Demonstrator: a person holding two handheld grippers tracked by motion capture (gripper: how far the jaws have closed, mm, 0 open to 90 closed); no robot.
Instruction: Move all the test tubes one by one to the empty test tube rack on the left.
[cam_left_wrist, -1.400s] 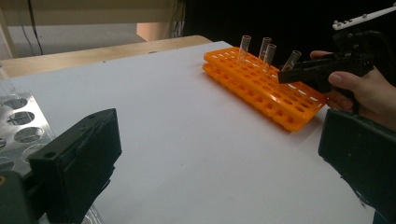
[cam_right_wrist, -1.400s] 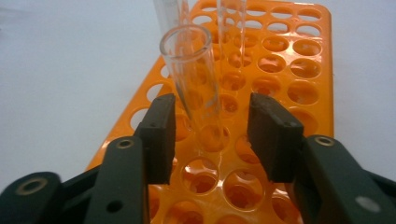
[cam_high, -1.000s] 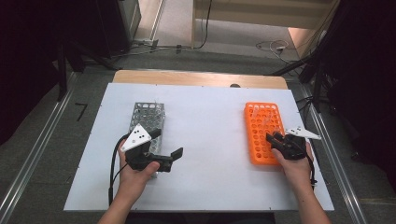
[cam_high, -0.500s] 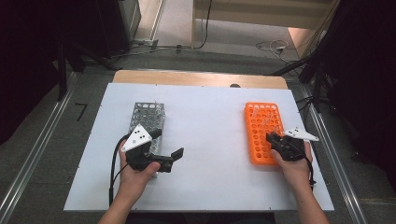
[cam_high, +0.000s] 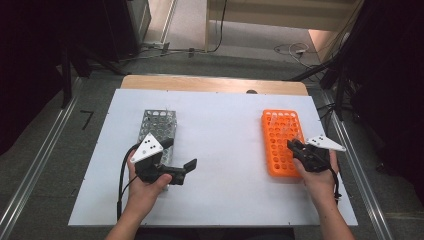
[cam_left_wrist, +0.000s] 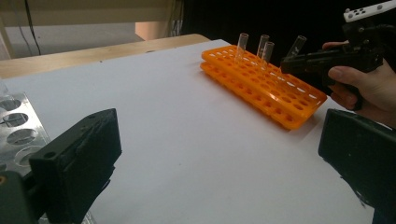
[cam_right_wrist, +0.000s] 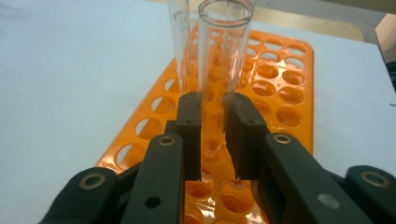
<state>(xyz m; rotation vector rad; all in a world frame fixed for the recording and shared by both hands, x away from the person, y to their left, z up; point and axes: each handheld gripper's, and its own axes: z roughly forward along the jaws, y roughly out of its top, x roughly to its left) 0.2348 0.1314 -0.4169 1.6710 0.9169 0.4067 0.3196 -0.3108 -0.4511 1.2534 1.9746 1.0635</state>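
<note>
Clear glass test tube (cam_right_wrist: 219, 70) stands upright between the two black pads of my right gripper (cam_right_wrist: 214, 135), and the jaws have just been closing on it; both pads now press its sides, so I read it as clamped. Its lower end sits in a hole of the orange plastic tube rack (cam_right_wrist: 285, 84), near the rack's end closest to the hand. A second clear tube (cam_right_wrist: 180, 42) stands just behind it in the same rack.

From the high view, I see the orange rack (cam_high: 280, 132) lying flat on the right half of the white table top (cam_high: 220, 130), with the right gripper (cam_high: 300, 150) over its near right part. My left gripper (cam_high: 172, 162) sits well apart from it on the left half, at the near end of a perforated grey metal rack (cam_high: 157, 122). Its jaws stand wide open with nothing between them; the left gripper view shows bare white table between the two black pads.

That same view shows the held tube (cam_left_wrist: 296, 45) tilted slightly at the far gripper's tip, with three more clear tubes upright in the rack beside it.
</note>
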